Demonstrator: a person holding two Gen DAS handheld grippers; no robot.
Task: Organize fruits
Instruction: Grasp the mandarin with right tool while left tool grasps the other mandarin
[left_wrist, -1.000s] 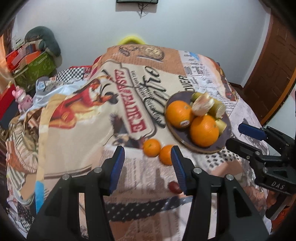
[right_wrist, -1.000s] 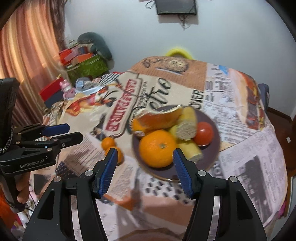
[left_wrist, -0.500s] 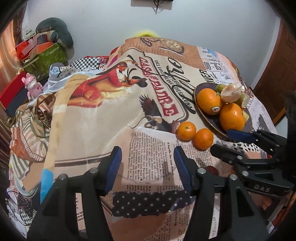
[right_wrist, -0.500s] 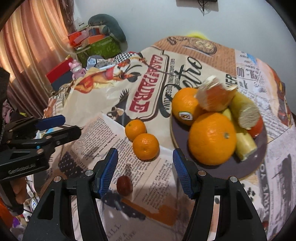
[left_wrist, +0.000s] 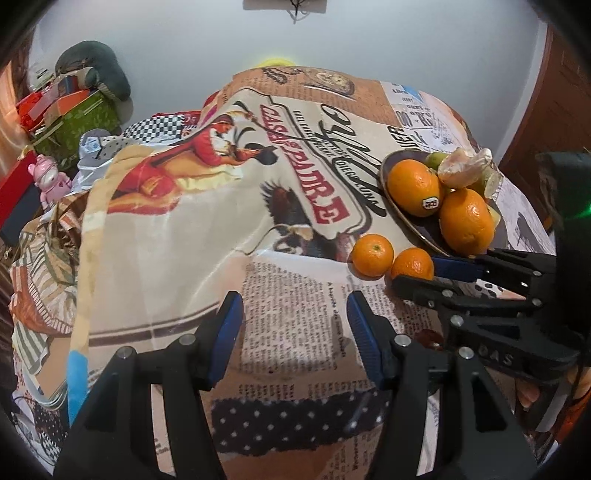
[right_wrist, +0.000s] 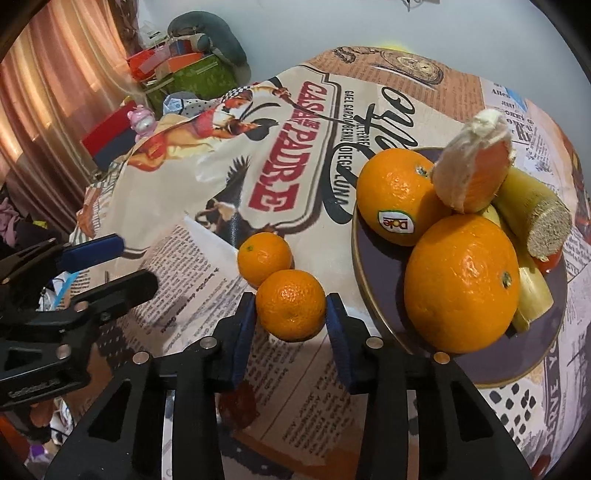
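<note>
Right wrist view: the right gripper (right_wrist: 290, 314) brackets the near mandarin (right_wrist: 290, 309), pads at its flanks, grip not confirmed. Plate (right_wrist: 373, 291) lies just right and ahead. Left gripper (left_wrist: 293, 314), wide open and empty, is farther away.

**Around the table: cloth, clutter and walls**

A printed tablecloth (left_wrist: 192, 236) covers the table, patterned with newspaper text, a red-lettered label and a figure in red. At about 10 o'clock in the left wrist view a green box (left_wrist: 75, 127) stands against the pale wall (left_wrist: 369, 40), with red and orange packages stacked on top of it and a grey cushion (left_wrist: 98, 70) behind. A small pink toy figure (left_wrist: 50, 179) stands at 9 o'clock beside a red box. A wooden door (left_wrist: 554, 118) shows at 2 o'clock. In the right wrist view, pinkish curtains (right_wrist: 55, 92) hang at 10 o'clock.
</note>
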